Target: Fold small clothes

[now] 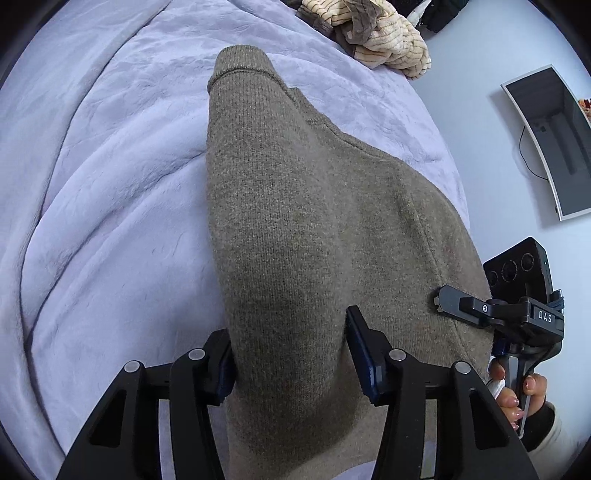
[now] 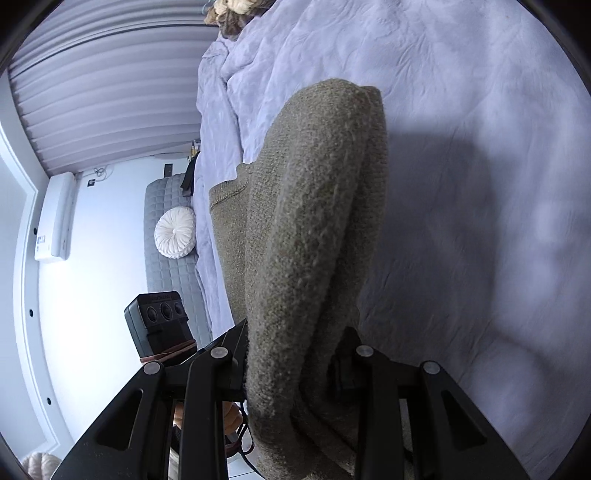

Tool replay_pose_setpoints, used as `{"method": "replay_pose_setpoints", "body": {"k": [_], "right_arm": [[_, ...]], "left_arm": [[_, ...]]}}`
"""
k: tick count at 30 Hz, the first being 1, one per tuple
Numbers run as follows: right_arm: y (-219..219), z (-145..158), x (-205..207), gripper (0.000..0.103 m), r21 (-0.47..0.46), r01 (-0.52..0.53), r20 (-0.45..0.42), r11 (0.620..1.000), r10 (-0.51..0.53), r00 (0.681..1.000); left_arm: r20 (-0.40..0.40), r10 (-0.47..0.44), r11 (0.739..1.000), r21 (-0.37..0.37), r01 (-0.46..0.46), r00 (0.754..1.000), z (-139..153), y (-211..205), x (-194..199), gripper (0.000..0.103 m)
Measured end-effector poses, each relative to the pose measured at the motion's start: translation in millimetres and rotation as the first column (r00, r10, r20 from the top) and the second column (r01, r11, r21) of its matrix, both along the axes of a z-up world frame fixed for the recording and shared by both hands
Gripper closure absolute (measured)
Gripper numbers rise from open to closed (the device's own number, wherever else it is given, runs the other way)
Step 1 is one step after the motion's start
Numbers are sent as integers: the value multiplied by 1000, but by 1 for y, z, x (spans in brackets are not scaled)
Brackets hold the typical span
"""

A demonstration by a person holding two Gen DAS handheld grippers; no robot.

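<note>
Both claws gripping: left gripper (image 1: 291, 354) & right gripper (image 2: 291, 365) pinching the brown knit sweater (image 1: 314, 206), its length hanging away toward bed blanket (image 1: 110, 184).

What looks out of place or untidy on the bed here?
A striped beige garment lies crumpled in a heap at the far edge of the lavender blanket, unfolded. The brown knit sweater itself is undamaged, just bunched where both grippers hold it.
</note>
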State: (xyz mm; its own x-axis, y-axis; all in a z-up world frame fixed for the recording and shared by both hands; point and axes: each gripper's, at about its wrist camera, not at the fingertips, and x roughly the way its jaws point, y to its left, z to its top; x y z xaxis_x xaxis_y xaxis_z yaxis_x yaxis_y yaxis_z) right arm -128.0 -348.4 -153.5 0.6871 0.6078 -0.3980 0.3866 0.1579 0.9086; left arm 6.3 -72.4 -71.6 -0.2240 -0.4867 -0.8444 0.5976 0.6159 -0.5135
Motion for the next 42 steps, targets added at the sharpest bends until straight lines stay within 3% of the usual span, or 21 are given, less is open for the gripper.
{"method": "replay_pose_setpoints", "body": {"k": [7, 11, 14, 15, 17, 20, 21, 22, 27, 29, 32, 36, 42], "right_arm": [[74, 11, -10, 70, -6, -32, -12, 999, 32, 999], [119, 2, -12, 70, 16, -44, -41, 999, 44, 998], [143, -12, -8, 65, -23, -73, -124, 997, 70, 990], [147, -15, -7, 65, -47, -82, -168, 995, 73, 983], [147, -15, -10, 59, -115, -78, -228, 990, 50, 972], [136, -5, -17, 59, -158, -38, -236, 987, 0, 972], [131, 0, -21, 61, -188, -37, -238, 981, -9, 971], [128, 6, -21, 70, -225, -45, -251, 973, -13, 968], [126, 20, -17, 76, -352, -125, -331, 928, 1, 944], [125, 14, -19, 76, -414, -172, -376, 894, 4, 927], [127, -2, -22, 74, -525, -284, -465, 802, 9, 885], [109, -13, -44, 65, -465, -208, -468, 860, -40, 883], [111, 14, -72, 65, -493, -242, -487, 836, -34, 873]], "left_arm": [[-18, -14, 998, 65, 16, 1000, 0, 83, -10, 49], [-34, -1, 992, 123, 5, 999, -17, 129, -11, 49], [-6, 31, 980, 198, -30, 999, -31, 143, -7, 49], [2, 48, 981, 186, -48, 999, -29, 151, -4, 49], [26, 73, 985, 155, -77, 997, -19, 159, 2, 49], [116, 74, 986, 138, -90, 990, -3, 163, 8, 49], [135, 71, 986, 138, -89, 988, -1, 160, 10, 49], [147, 63, 986, 142, -85, 987, -1, 158, 10, 49], [226, -35, 966, 258, -25, 974, -27, 148, -4, 49], [221, -31, 967, 254, -27, 975, -34, 151, -8, 49], [235, -40, 967, 254, -21, 971, -32, 150, -11, 49], [269, -68, 959, 284, -12, 961, -25, 143, -18, 49], [243, -57, 950, 312, -22, 968, -13, 146, -26, 49]]}}
